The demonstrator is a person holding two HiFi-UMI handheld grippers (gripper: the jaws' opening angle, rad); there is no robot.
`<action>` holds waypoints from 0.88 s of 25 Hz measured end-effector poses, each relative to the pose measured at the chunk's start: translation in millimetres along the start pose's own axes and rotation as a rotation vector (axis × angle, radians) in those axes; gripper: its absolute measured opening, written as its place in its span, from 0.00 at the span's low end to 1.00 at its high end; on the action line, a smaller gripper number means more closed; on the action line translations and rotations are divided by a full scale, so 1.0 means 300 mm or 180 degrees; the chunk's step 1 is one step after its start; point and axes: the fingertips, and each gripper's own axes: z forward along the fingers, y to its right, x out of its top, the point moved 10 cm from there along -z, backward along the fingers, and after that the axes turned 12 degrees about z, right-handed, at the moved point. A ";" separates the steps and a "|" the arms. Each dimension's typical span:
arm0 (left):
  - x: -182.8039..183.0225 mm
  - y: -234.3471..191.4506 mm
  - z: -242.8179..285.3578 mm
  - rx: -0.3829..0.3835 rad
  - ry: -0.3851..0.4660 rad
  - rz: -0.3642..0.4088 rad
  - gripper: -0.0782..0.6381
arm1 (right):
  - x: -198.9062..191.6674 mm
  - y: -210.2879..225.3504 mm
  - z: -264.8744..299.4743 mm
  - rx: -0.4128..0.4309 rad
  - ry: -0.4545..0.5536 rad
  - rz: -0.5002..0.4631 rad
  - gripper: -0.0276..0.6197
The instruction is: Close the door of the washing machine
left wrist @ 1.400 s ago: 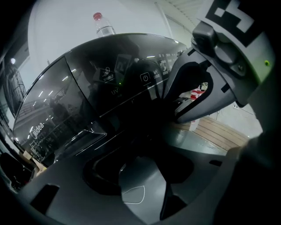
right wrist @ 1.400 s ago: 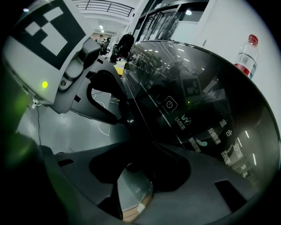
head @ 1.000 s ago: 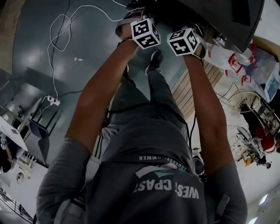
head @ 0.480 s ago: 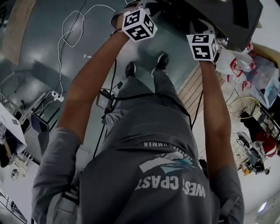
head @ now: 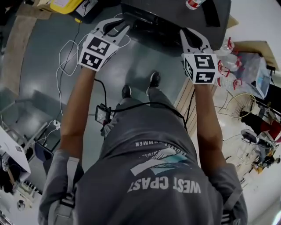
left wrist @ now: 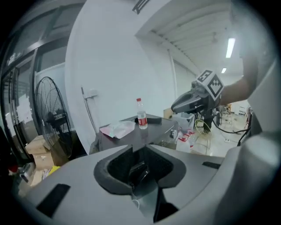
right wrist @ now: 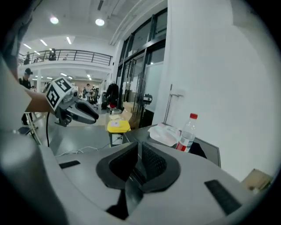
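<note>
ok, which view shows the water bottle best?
Left gripper view: the water bottle stands whole, red cap to base, with nothing in front. Right gripper view shows the bottle larger, but its base is hidden. Head view catches only a cropped bit at the top edge.

Both arms stretch straight out ahead of the torso (head: 153, 176), the left arm (head: 77, 110) and the right arm (head: 206, 114) well apart. The left tool (head: 117, 25) has just been closing and stands empty with a narrow gap. The right tool (head: 193, 38) has closed almost together on nothing.
</note>
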 end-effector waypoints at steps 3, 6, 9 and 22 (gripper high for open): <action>0.056 -0.019 -0.140 0.0101 0.0246 -0.0099 0.25 | 0.073 -0.031 -0.118 0.0108 0.0274 0.0115 0.11; 0.121 -0.041 -0.274 0.0243 0.0567 -0.0127 0.24 | 0.148 -0.050 -0.235 0.0194 0.0574 0.0195 0.09; 0.171 -0.056 -0.393 0.0357 0.0864 -0.0084 0.24 | 0.221 -0.070 -0.353 0.0222 0.0892 0.0188 0.09; 0.195 -0.041 -0.661 0.0624 0.1318 -0.0226 0.22 | 0.322 -0.146 -0.642 0.0048 0.1438 0.0310 0.09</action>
